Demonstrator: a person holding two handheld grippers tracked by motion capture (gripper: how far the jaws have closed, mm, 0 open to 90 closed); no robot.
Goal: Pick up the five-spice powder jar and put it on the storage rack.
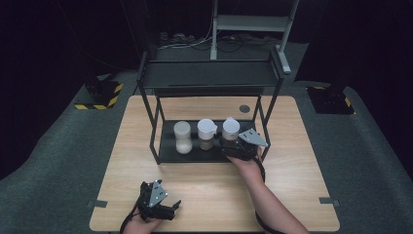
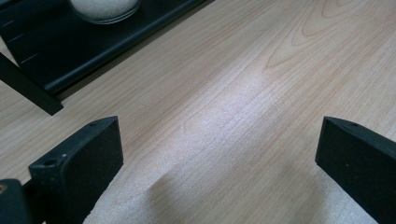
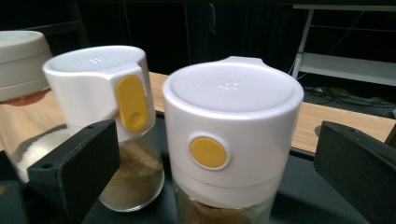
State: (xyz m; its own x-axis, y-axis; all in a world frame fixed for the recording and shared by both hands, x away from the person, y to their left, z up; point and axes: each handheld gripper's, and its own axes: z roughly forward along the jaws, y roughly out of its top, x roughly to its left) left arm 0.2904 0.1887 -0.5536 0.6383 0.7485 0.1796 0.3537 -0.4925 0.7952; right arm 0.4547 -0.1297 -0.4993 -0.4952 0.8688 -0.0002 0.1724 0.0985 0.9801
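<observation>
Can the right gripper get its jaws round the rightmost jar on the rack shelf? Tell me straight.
Probably yes. The right gripper is at the rightmost jar, jaws open and standing either side of it. The middle jar stands apart to one side, and the rack's upper shelf sits well above.

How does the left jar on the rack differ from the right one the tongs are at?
The left jar holds white grains; the right jar holds brown powder. The left jar's lid shows no button; the right jar's has a round yellow one. The left jar stands apart; the right jar sits between the right tongs' open jaws. Both stand upright, white-lidded.
</observation>
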